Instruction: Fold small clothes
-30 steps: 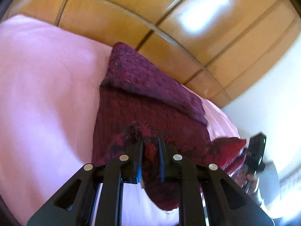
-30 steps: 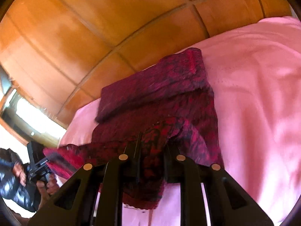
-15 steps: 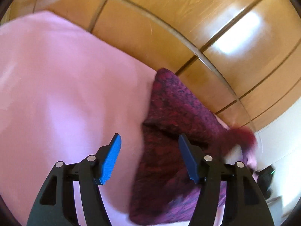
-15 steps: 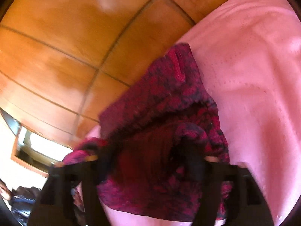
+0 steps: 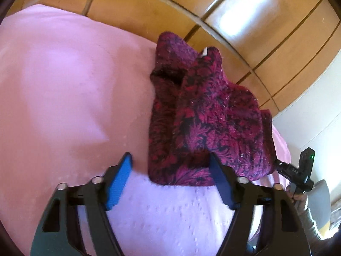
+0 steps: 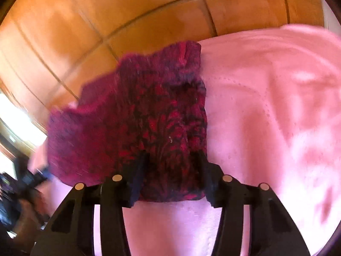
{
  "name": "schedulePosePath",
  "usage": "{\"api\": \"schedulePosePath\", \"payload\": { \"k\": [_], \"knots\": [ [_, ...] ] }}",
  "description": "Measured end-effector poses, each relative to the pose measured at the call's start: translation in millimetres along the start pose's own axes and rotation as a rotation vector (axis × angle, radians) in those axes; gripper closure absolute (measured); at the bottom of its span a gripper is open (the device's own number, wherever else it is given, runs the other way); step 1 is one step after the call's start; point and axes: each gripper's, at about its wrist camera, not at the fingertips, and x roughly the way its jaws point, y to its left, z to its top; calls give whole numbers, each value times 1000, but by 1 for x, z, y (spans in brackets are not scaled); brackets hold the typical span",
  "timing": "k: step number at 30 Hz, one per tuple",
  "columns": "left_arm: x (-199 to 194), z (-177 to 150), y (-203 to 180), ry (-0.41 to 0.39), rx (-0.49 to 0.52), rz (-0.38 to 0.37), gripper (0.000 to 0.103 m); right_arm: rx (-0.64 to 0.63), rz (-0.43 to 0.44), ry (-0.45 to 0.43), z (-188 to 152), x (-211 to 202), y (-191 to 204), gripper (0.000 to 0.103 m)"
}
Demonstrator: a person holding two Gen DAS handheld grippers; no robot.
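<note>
A dark red patterned knit garment (image 5: 208, 123) lies folded over itself on the pink bedspread (image 5: 64, 89), near the bed's far edge. My left gripper (image 5: 170, 166) is open and empty, its blue pads just in front of the garment's near edge. In the right wrist view the same garment (image 6: 145, 117) fills the middle. My right gripper (image 6: 170, 166) is open, with the garment's near edge lying between its fingers but not pinched. The other gripper shows at the far right of the left wrist view (image 5: 298, 170).
Wooden wardrobe panels (image 5: 234, 21) stand right behind the bed. A white wall (image 5: 315, 106) is at the right. Pink bedspread (image 6: 266, 106) stretches wide to the right of the garment. A bright window (image 6: 12, 117) is at the left.
Both grippers held the garment's edge a second ago. Both have opened and let it go, and the lifted part now lies folded over the rest. Both grippers have drawn back a little.
</note>
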Motion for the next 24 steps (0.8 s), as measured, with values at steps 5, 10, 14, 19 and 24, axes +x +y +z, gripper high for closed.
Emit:
{"api": "schedulePosePath", "payload": {
  "k": [5, 10, 14, 19, 24],
  "knots": [
    [0, 5, 0, 16, -3, 12, 79, 11, -14, -16, -1, -10, 1, 88],
    [-9, -2, 0, 1, -36, -13, 83, 37, 9, -30, -11, -30, 4, 90],
    [-18, -6, -5, -3, -36, -30, 86, 104, 45, -23, -14, -39, 3, 91],
    [-30, -16, -12, 10, -35, -44, 86, 136, 96, -9, -26, -65, 3, 91],
    [-51, -45, -13, 57, -38, -34, 86, 176, 138, 64, -57, -88, -4, 91]
  ]
}}
